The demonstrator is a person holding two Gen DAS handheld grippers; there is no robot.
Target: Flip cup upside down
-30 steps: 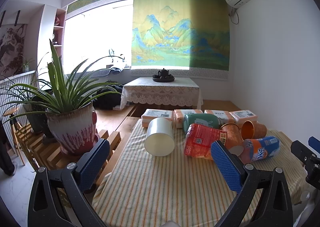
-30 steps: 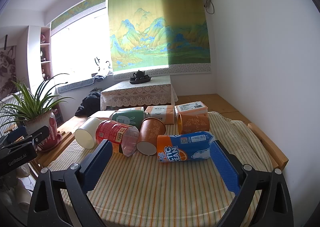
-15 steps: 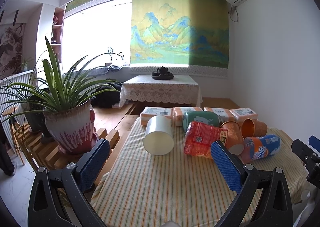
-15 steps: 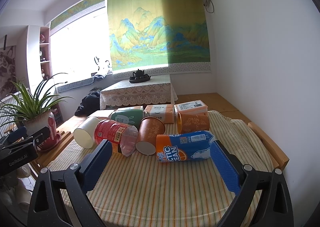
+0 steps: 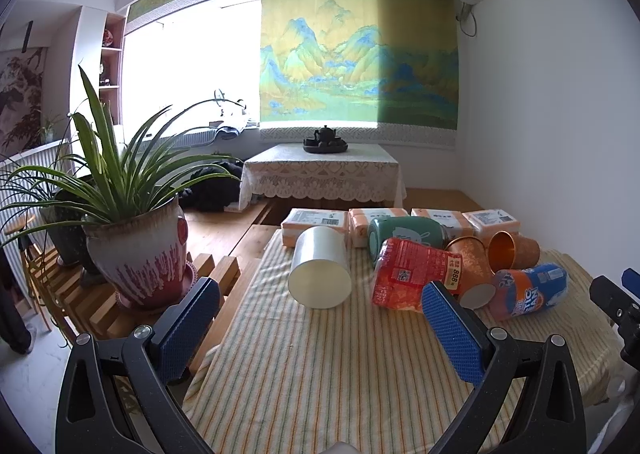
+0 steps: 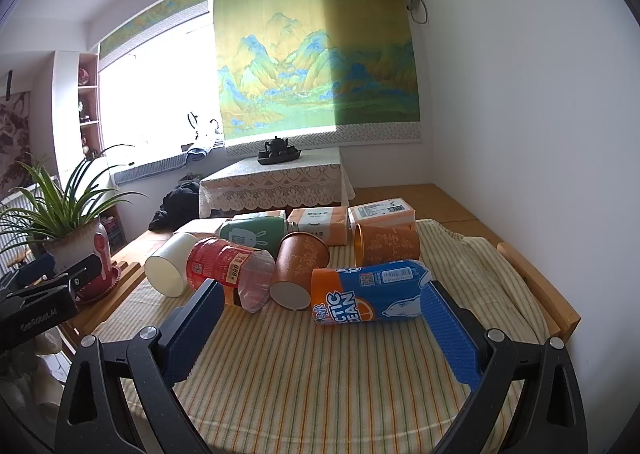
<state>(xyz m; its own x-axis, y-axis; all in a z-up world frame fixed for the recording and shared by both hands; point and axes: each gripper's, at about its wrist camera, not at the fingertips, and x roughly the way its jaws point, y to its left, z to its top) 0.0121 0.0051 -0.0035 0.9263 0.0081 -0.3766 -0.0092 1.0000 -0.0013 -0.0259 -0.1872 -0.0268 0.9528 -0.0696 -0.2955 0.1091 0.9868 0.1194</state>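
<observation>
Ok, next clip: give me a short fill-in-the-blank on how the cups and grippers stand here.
1. The white cup lies on its ____ on the striped tablecloth.
2. Both the left gripper and the right gripper are ____ and hold nothing.
3. The cup nearest the right gripper is the blue and ____ printed cup.
4. The potted plant stands to the ____ of the table.

Missing words: side; open; orange; left
</observation>
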